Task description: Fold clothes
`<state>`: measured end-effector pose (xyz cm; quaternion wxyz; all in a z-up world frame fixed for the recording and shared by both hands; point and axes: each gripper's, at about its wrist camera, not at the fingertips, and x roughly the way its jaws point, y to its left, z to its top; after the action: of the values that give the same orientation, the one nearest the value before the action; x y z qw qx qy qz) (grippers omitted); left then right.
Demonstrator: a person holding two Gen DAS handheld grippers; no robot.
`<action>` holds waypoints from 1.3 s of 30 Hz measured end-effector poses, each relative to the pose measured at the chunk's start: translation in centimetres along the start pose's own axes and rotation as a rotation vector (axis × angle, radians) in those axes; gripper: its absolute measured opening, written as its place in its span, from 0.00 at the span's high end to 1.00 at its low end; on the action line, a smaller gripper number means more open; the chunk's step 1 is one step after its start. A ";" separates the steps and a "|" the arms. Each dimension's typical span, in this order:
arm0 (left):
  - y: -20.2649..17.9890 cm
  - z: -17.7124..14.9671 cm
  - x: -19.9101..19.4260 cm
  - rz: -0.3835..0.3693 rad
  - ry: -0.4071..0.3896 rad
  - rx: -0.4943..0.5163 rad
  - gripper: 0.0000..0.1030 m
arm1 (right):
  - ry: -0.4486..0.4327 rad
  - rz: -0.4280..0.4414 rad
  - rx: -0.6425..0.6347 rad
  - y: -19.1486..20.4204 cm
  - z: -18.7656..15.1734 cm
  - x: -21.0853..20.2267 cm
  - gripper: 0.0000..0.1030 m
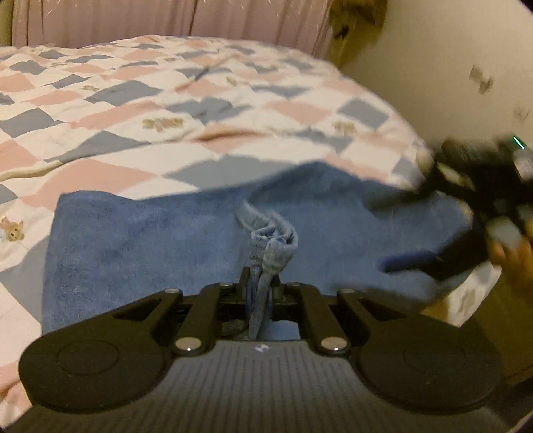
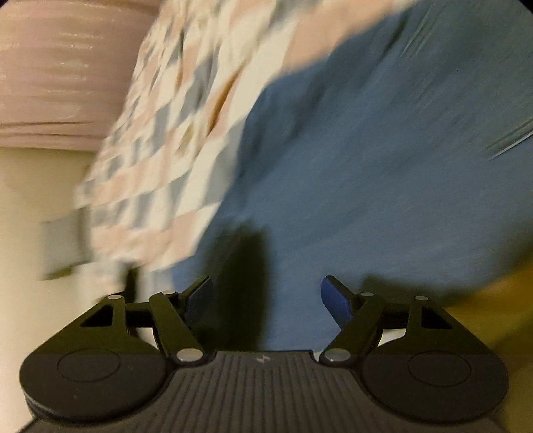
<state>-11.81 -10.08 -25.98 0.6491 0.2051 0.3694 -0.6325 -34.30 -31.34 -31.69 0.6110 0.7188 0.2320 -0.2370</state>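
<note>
A blue fleecy garment (image 1: 160, 239) lies spread on the quilted bed. My left gripper (image 1: 261, 283) is shut on a bunched, paler blue hem of that garment, which sticks up between the fingers. In the left wrist view my right gripper (image 1: 389, 233) comes in blurred from the right, just over the garment's right edge, its fingers apart. The right wrist view is motion-blurred: my right gripper (image 2: 266, 299) stands open over the blue garment (image 2: 383, 150), nothing between its blue pads (image 2: 336, 299).
The bed carries a patchwork quilt (image 1: 166, 100) of pink, blue and white squares. Pink curtains (image 1: 166, 20) hang behind it. A cream wall (image 1: 449, 66) stands at the right, close to the bed's edge. A hand (image 1: 513, 263) holds the right gripper.
</note>
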 end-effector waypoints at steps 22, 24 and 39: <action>0.6 1.7 -5.7 0.062 0.070 0.076 0.85 | -0.020 -0.130 -0.407 5.9 2.2 0.3 0.91; 1.6 2.6 -5.7 0.083 0.068 0.032 0.84 | -0.054 -0.156 -0.383 4.1 3.1 -2.8 0.91; -4.0 8.3 5.8 -0.050 0.158 0.093 0.80 | -0.322 -0.378 -0.302 -7.8 7.6 -19.8 0.91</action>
<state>-14.33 -20.52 -24.14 0.5919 0.2749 0.3947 -0.6468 -55.03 -38.63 -26.37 0.6850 0.5170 0.2943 -0.4207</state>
